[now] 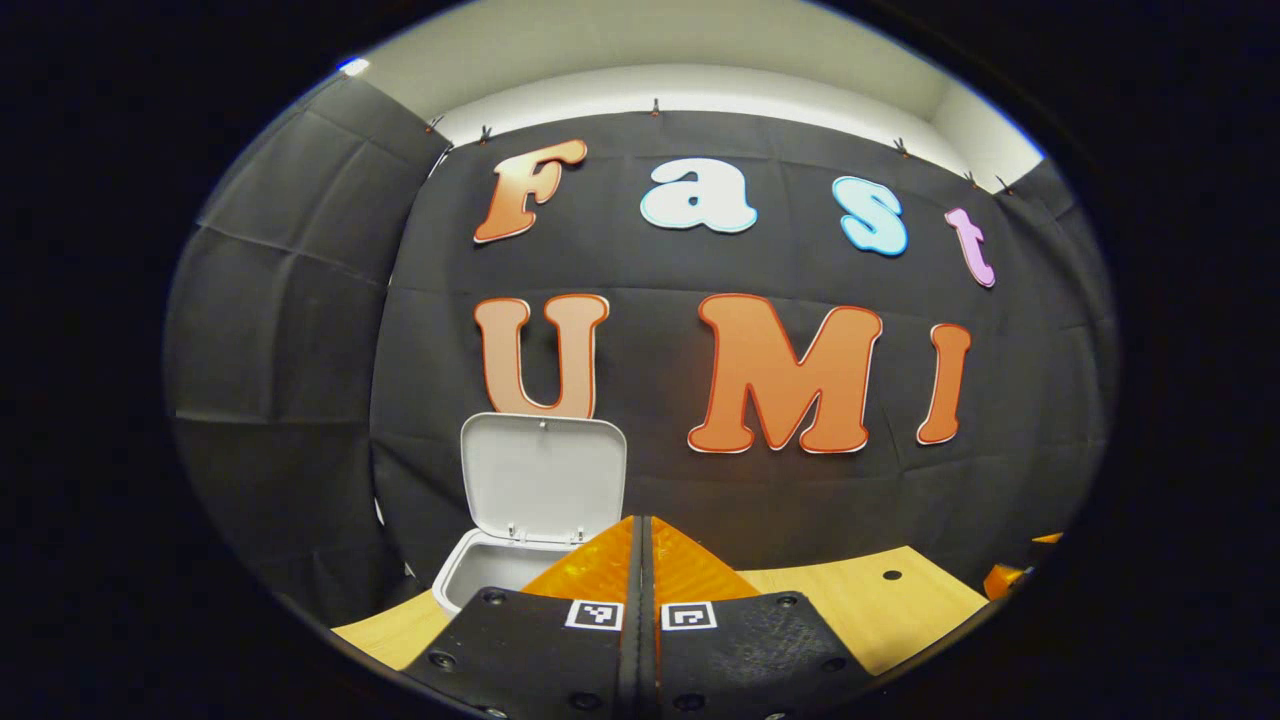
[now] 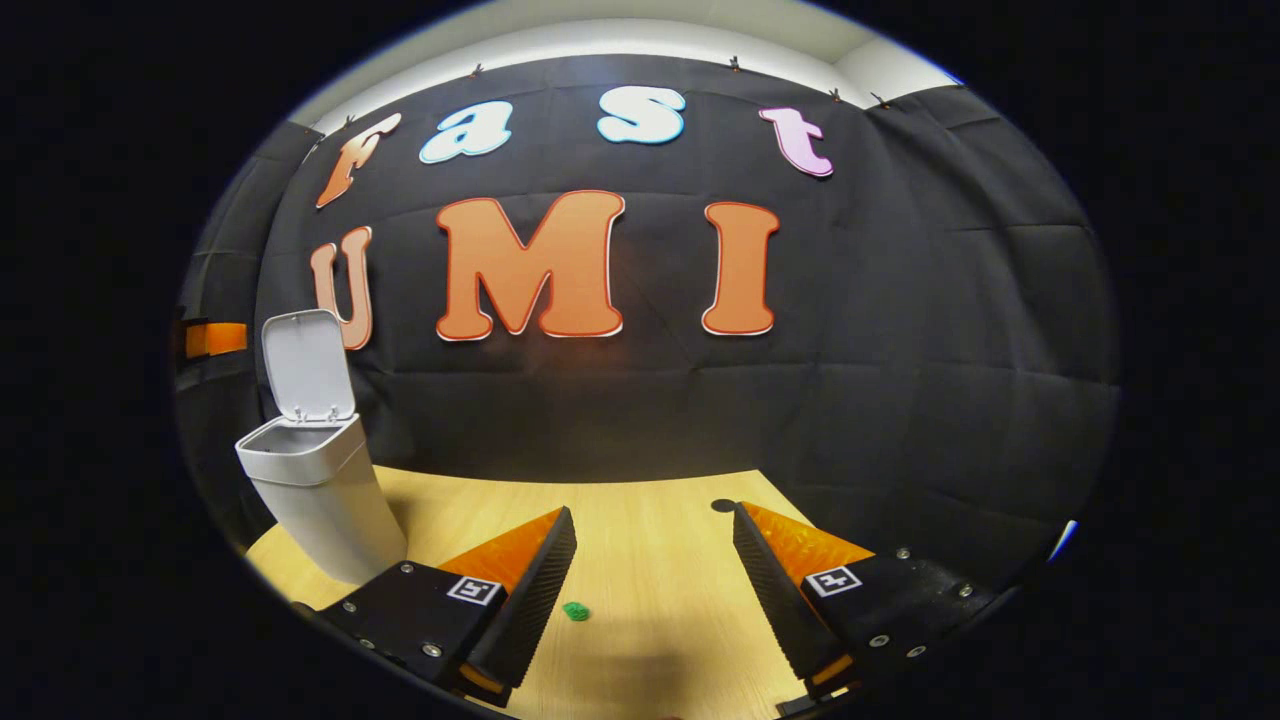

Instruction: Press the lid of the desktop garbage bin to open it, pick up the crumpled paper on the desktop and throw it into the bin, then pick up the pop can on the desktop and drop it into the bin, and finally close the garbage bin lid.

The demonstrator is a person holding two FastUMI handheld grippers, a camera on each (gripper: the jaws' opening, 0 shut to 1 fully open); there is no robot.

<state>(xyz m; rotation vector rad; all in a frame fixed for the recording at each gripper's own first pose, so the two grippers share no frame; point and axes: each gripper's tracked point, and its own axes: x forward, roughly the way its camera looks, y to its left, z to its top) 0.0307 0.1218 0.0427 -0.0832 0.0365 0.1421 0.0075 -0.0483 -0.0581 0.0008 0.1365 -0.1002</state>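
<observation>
Bin (image 2: 318, 490) stands on the table (image 2: 650, 540) with its lid (image 2: 305, 365) upright, well to the left beyond the right gripper (image 2: 655, 575), whose fingers are spread wide with nothing between them but a small green scrap (image 2: 575, 611) on the wood. Left gripper (image 1: 645, 575) has its fingers pressed together on nothing, the open bin just ahead to their left. Square coded markers (image 1: 594, 614) sit on the fingers; no writing on the bin can be read.

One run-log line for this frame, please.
bin: on desk, lid up | left gripper: shut, empty | right gripper: open, empty | green scrap: on desk
</observation>
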